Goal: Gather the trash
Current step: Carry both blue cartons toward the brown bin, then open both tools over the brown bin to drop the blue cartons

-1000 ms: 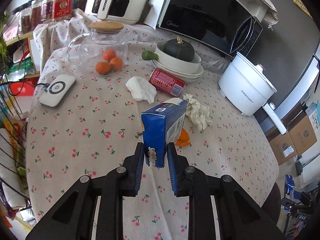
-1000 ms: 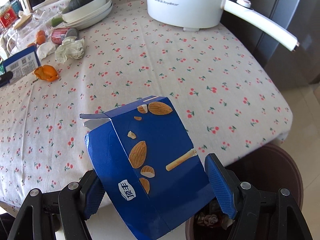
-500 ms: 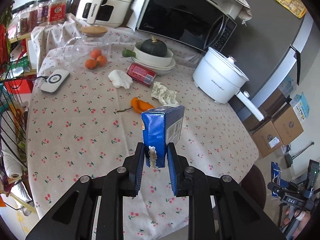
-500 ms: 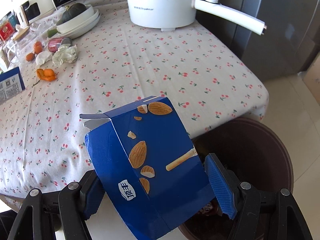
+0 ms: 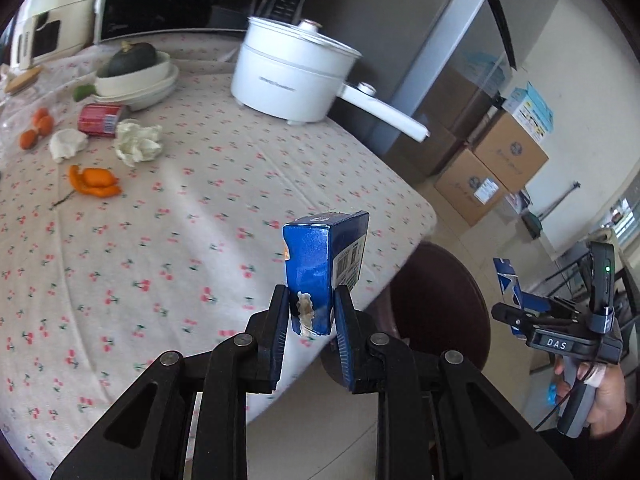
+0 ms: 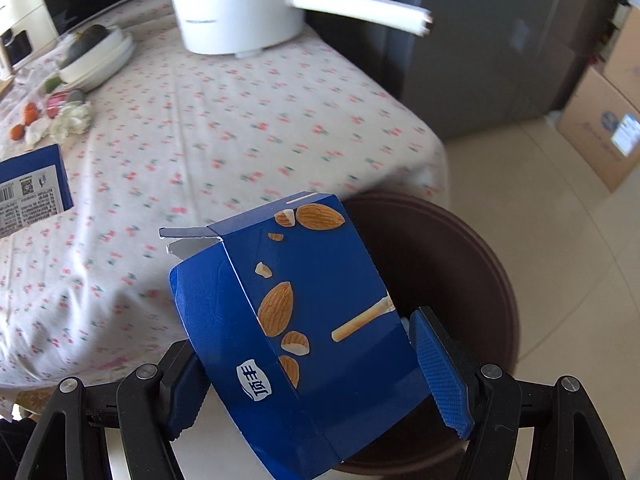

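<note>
The worktop [image 5: 160, 240] has slid behind; both tongs [image 5: 311, 316] [image 6: 304, 364], each pinching a box [image 5: 324, 264] [image 6: 296, 320], now near the bin [image 6: 460, 280].

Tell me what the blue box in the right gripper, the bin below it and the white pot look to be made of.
Blue almond box: printed cardboard, slightly glossy; torn flap shows a pale inner layer.
Brown bin: probably plastic, smooth, dull sheen.
White pot: smooth glossy shell, plastic or coated metal; cannot tell which.
</note>
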A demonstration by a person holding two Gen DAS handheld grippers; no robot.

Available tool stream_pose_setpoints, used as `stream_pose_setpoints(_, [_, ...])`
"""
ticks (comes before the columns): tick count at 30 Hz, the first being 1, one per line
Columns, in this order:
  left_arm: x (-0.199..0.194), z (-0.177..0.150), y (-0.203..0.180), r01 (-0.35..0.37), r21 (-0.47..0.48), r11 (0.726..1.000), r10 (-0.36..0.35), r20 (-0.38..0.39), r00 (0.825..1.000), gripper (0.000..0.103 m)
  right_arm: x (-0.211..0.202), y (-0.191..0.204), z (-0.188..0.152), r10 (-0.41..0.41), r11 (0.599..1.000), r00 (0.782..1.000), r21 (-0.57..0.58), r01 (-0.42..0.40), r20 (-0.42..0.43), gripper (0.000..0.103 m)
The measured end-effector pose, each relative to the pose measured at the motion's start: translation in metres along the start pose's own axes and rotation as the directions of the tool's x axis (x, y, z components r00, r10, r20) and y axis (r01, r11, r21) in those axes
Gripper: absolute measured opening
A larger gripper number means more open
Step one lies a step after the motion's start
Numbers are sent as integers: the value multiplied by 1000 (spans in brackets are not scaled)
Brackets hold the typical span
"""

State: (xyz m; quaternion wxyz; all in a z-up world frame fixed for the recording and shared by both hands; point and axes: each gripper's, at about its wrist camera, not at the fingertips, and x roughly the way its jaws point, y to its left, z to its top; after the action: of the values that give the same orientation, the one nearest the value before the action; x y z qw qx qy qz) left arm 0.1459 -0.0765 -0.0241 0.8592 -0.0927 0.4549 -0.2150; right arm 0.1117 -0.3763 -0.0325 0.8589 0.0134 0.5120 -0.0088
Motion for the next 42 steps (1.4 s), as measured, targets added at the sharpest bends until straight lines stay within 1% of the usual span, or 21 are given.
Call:
stream_pose_setpoints(4, [30, -12, -47, 39, 92, 995, -33, -61, 998, 24, 0, -29, -13, -29, 999, 999, 45, 30, -18, 79])
stream_pose_setpoints(8, [61, -25, -86, 71, 156, 985, -53, -116, 992, 24, -1, -53, -24, -54, 996, 998, 70, 56, -31, 79])
stream_pose_setpoints(12, [85, -32, -106, 103, 193, 976, -74, -149, 986, 26, 0, -68, -34, -75, 993, 996, 91, 79, -48, 79])
stream_pose_setpoints(14, [96, -34, -110, 154, 201, 967, -121, -171, 978, 27, 0, -73, -35, -78, 991, 996, 102, 83, -53, 79])
stream_pose_setpoints(15, [99, -34, -111, 164, 206, 965, -130, -171, 977, 28, 0, -76, -36, -79, 991, 995, 107, 85, -54, 79])
stream_pose_setpoints(16, [102, -33, -111, 157, 216, 964, -122, -168, 978, 30, 0, -79, -37, -81, 990, 995, 112, 87, -56, 79])
stream_pose_setpoints(17, [105, -33, -113, 140, 226, 964, -103, -166, 981, 35, 0, -82, -37, -83, 989, 995, 116, 89, -58, 79])
stream_pose_setpoints(18, [106, -32, -113, 119, 233, 965, -82, -164, 983, 50, 0, -83, -38, -84, 989, 995, 119, 91, -59, 79])
stream_pose_setpoints(19, [107, -31, -113, 103, 235, 967, -66, -157, 985, 62, 0, -85, -38, -86, 988, 995, 122, 92, -60, 79])
stream_pose_setpoints(21, [105, -28, -110, 80, 227, 971, -48, -142, 989, 71, 1, -88, -37, -87, 988, 994, 127, 94, -62, 79])
stream_pose_setpoints(24, [102, -22, -98, 42, 201, 979, -15, -136, 991, 75, 2, -87, -35, -87, 988, 994, 126, 94, -61, 79])
stream_pose_setpoints(25, [100, -21, -94, 26, 193, 981, 0, -134, 991, 80, 2, -86, -34, -87, 988, 994, 125, 94, -61, 79])
stream_pose_setpoints(27, [97, -18, -85, -17, 181, 983, 40, -127, 991, 84, 2, -83, -32, -86, 988, 994, 122, 93, -60, 79])
stream_pose_setpoints(32, [87, -17, -64, -65, 164, 984, 87, -126, 988, 85, 5, -75, -26, -98, 989, 994, 103, 104, -57, 79])
stream_pose_setpoints(34, [81, -18, -57, -81, 165, 983, 103, -124, 987, 88, 6, -73, -23, -102, 988, 994, 109, 106, -46, 80])
stream_pose_setpoints(36, [75, -19, -51, -96, 170, 981, 117, -120, 986, 90, 7, -73, -19, -102, 986, 994, 131, 106, -34, 83])
stream_pose_setpoints(37, [73, -19, -48, -103, 172, 980, 124, -117, 985, 92, 7, -74, -17, -103, 984, 994, 143, 106, -33, 87])
stream_pose_setpoints(38, [70, -19, -44, -110, 175, 978, 131, -114, 985, 92, 7, -74, -15, -104, 983, 994, 151, 107, -29, 89])
stream_pose_setpoints(42, [56, -19, -31, -138, 171, 976, 156, -99, 983, 95, 9, -71, -9, -114, 980, 993, 160, 118, -33, 92])
